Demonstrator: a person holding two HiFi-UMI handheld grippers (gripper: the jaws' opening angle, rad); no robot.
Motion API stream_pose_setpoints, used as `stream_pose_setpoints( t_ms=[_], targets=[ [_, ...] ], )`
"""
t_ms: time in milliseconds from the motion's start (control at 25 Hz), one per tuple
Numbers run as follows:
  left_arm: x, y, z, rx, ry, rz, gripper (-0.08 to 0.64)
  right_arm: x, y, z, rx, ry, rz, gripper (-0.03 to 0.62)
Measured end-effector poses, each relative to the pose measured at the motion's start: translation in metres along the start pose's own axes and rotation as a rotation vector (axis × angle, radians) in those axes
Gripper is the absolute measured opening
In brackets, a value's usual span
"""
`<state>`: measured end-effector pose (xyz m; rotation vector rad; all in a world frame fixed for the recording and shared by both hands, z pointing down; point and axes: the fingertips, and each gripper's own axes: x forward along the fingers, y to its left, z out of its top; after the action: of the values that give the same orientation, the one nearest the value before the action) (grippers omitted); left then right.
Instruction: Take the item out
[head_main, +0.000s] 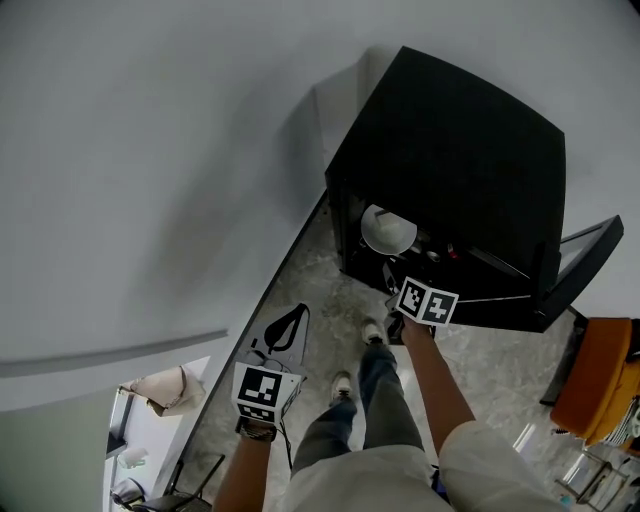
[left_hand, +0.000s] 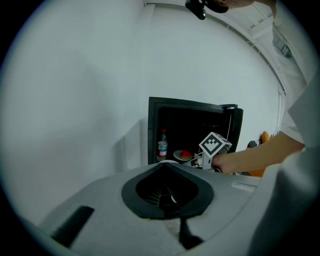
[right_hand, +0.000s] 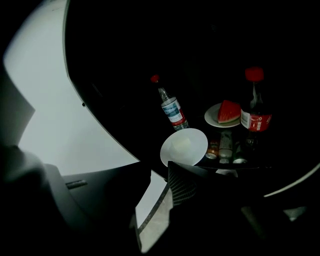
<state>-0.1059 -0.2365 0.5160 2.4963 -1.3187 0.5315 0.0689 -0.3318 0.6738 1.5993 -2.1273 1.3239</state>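
Empty white plate sits at the front of the open black cabinet, with water bottle, cola bottle, cans and watermelon behind it. Right gripper gapes empty just before the plate; left gripper, clenched on nothing, hangs well back.

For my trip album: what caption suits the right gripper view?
Open right gripper faces a white plate, a water bottle, a cola bottle and a watermelon slice inside a dark cabinet.
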Motion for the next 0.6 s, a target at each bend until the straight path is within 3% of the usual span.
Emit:
stream_pose_setpoints(
  t_ms=[160,600],
  targets=[
    [0.008,0.004,-0.014,-0.024,0.024,0.009,0.002,0.024,-0.012,-0.011,0.093,-0.025,0.003,0.109],
    [0.015,0.008,-0.040,-0.068,0.062,0.025,0.003,0.076,-0.041,-0.032,0.503,-0.116,0.074,0.130]
  ],
)
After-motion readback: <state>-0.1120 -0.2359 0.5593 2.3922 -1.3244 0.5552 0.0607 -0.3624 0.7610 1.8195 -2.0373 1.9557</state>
